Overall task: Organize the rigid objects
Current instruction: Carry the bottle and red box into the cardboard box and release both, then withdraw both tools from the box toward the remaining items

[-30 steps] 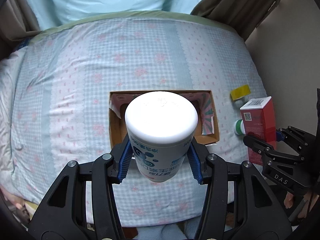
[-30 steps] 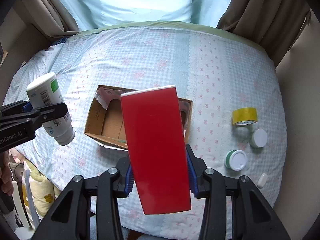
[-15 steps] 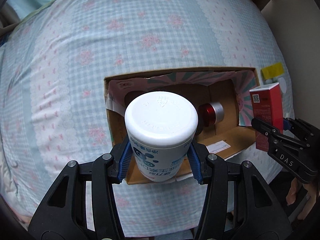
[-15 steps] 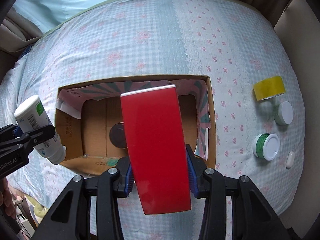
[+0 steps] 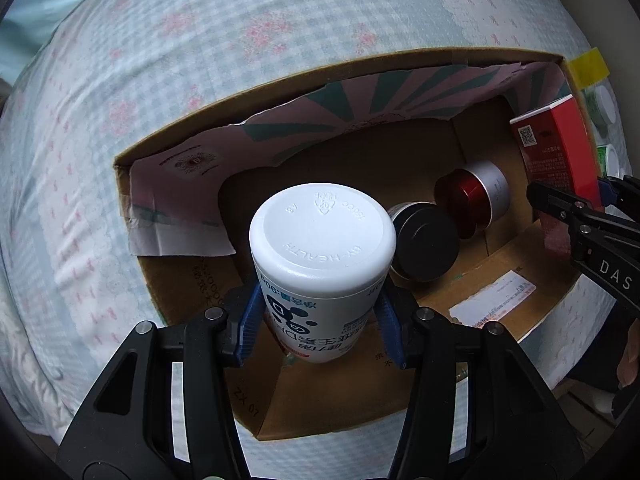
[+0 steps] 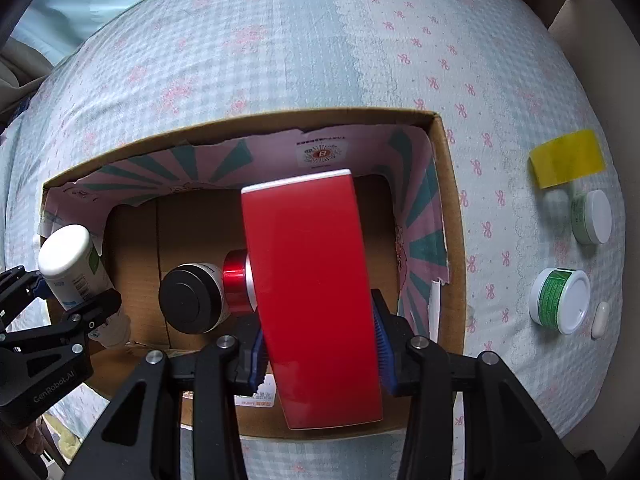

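My left gripper (image 5: 320, 320) is shut on a white plastic bottle (image 5: 322, 248) held upside down over the left part of an open cardboard box (image 5: 168, 264). My right gripper (image 6: 318, 346) is shut on a red carton (image 6: 312, 292) over the right part of the same box (image 6: 448, 200). Each view shows the other gripper too: the red carton (image 5: 556, 156) at the right, the white bottle (image 6: 74, 268) at the left. On the box floor lie a black-lidded jar (image 6: 192, 300) and a red-and-silver jar (image 5: 472, 196), side by side.
The box sits on a bed with a checked, flowered cover (image 6: 280, 40). To its right on the cover lie a yellow tape roll (image 6: 566, 162), a green-labelled tub (image 6: 560, 300), a white-lidded jar (image 6: 592, 216) and a small white piece (image 6: 599, 320).
Both grippers have come down toward the box, which now fills much more of each view. The two jars inside have come into sight. Neither grip has changed.
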Demonstrator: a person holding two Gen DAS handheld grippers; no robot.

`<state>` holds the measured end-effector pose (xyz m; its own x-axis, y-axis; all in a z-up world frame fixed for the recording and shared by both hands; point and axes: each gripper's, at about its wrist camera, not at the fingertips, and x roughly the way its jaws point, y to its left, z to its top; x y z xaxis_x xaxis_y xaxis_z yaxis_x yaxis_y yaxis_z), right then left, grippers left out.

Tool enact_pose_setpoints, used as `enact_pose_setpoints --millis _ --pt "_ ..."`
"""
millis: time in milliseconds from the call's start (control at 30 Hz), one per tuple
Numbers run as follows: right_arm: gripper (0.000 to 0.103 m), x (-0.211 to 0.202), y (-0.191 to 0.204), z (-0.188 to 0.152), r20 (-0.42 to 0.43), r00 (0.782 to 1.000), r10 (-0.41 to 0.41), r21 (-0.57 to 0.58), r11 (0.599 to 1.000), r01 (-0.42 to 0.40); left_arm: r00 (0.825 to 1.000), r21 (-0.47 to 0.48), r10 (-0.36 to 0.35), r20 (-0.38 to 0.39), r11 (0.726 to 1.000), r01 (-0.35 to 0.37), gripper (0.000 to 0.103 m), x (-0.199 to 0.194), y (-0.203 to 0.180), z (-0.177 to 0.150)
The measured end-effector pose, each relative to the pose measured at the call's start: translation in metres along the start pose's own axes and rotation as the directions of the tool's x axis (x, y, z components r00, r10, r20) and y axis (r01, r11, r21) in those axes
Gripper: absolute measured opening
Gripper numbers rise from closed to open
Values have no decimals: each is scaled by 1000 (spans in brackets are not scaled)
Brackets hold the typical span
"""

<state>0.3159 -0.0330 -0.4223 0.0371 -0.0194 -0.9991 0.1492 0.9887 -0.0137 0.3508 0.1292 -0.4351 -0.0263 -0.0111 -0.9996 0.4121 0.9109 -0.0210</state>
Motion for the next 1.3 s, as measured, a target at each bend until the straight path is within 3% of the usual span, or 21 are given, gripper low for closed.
enact_pose_setpoints --millis 100,233,267,300,333,367,400,467,633,933,1300 --pt "40 4 0 0 -14 1000 -7 -5 1000 7 1000 13 8 -13 1000 -7 47 5 -3 7" --pt "41 8 -3 0 -28 1000 4 5 1000 -4 998 48 -64 5 997 64 48 3 -6 9" --pt "41 8 -3 -1 -25 1000 5 -4 1000 -5 998 63 -51 20 997 50 62 0 -9 8" --pt "42 7 -2 -1 -11 1000 2 -16 1000 -2 998 75 -43 34 996 41 100 -4 -10 8" --pt "54 6 0 -1 1 1000 -4 -27 1000 4 997 80 -47 54 996 43 101 -9 -10 8" --pt "86 5 1 -2 8 1000 -4 -40 999 4 997 84 -50 59 995 45 103 -12 -9 9" --pt "103 2 1 -3 24 1000 5 -52 999 -4 997 85 -48 63 995 43 103 -14 -8 9" --pt "103 -3 1 -5 53 998 25 -64 998 -22 997 86 -45 59 996 40 103 -14 -5 8" --pt "103 3 -6 -10 23 997 67 -15 998 -67 998 95 -52 45 994 47 103 -10 -7 4" --pt "103 2 -3 -19 32 997 68 -31 997 -67 996 85 -54 65 995 48 103 -24 -8 -14" --pt "103 -48 8 -31 99 994 52 -36 998 -49 983 30 -67 170 998 63 103 -77 5 -33"
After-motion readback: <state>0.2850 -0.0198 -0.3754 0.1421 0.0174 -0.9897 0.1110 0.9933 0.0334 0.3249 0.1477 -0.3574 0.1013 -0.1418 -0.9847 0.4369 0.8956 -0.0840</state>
